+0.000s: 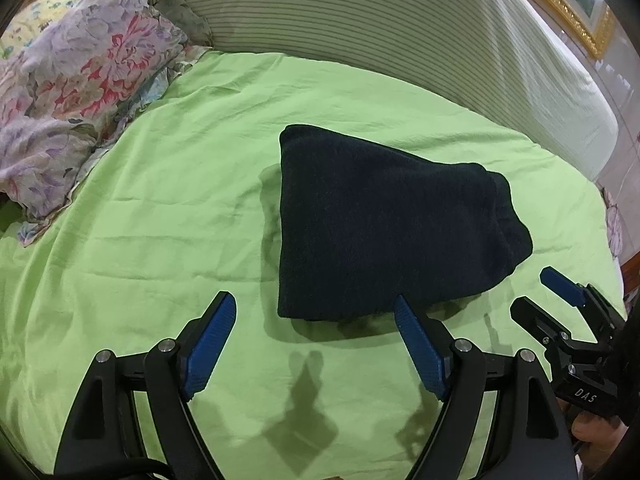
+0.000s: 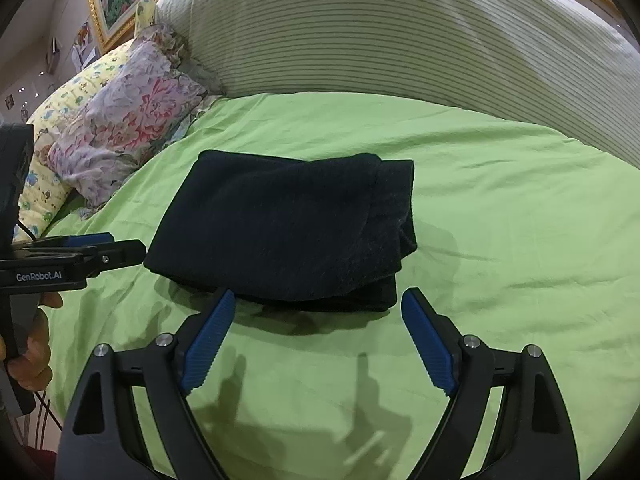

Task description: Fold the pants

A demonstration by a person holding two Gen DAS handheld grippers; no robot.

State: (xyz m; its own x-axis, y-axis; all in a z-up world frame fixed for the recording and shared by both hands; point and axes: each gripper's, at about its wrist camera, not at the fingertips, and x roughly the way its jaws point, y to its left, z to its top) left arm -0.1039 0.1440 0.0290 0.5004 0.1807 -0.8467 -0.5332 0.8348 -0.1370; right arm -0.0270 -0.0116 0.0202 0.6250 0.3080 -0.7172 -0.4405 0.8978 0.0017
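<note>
We hold left gripper [image 1: 312,304] and right gripper [image 2: 318,300] spread, empty | near folded dark pants [image 2: 288,228] | pants' far edge hidden

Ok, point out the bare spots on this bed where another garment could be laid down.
Bare green sheet lies between the folded dark pants and the floral pillows. More runs between the pants and the striped headboard, and to the pants' right in the right wrist view. The near edge is crowded: the open left gripper and right gripper sit close to the pants.
</note>
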